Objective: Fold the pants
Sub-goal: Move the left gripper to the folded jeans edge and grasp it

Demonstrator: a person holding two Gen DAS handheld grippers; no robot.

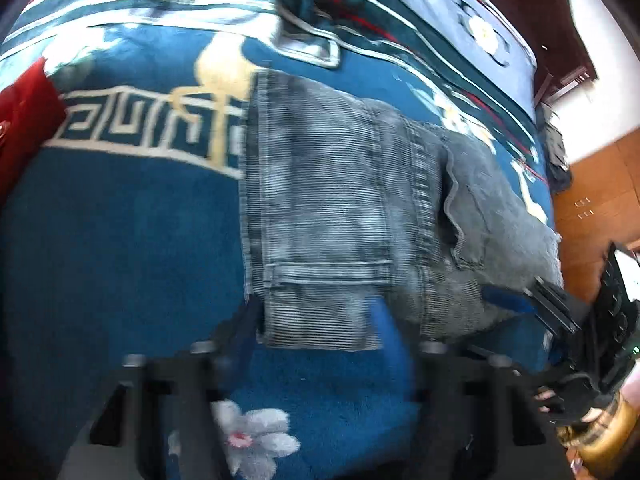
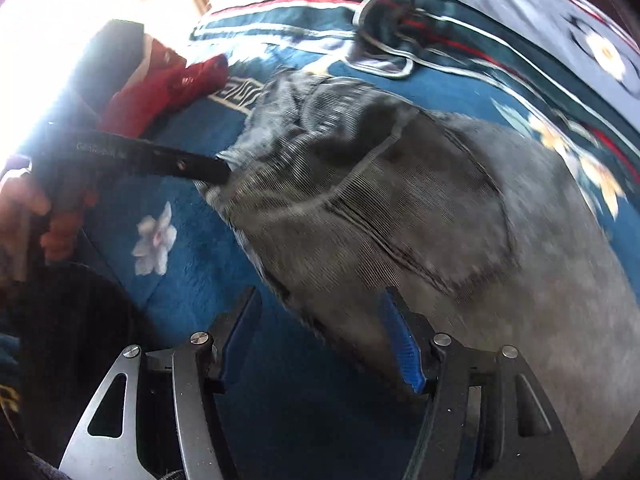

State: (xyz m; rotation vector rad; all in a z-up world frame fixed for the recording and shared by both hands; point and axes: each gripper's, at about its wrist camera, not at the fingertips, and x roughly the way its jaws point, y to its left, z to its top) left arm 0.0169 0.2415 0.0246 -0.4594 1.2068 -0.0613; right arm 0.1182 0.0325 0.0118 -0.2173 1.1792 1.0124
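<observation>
Left wrist view: we saw the pants (image 1: 340, 216), grey washed denim, lying folded on the blue patterned blanket (image 1: 120, 240) that covered the bed. The folded stack sat in the middle of the blanket, one hemmed edge toward the camera and a back pocket toward the bed's right edge. The left gripper (image 1: 316, 320) hung at the near hem with its jaws spread wide; the hem lay between the two fingers, but the blur kept us from telling whether either pad touched cloth. Nothing was clamped. The right gripper (image 1: 532, 300) came in from the right edge, its blue-padded tip lying against the near right corner of the pants; from here we could not tell how far it stood open. A red cloth (image 1: 24, 120) lay at the blanket's left edge, and a crumpled fold of striped fabric (image 1: 308, 12) sat near the far edge.

Right wrist view: the right gripper (image 2: 320, 312) stood wide open, holding nothing. Its right finger, with the blue pad (image 2: 400, 344), overlapped the near edge of the pants (image 2: 420, 208); its left finger stood over bare blanket (image 2: 192, 280). The left gripper (image 2: 216, 172) reached in from the left, its dark tip meeting the far corner of the pants. The red cloth (image 2: 168, 88) lay beyond it.
</observation>
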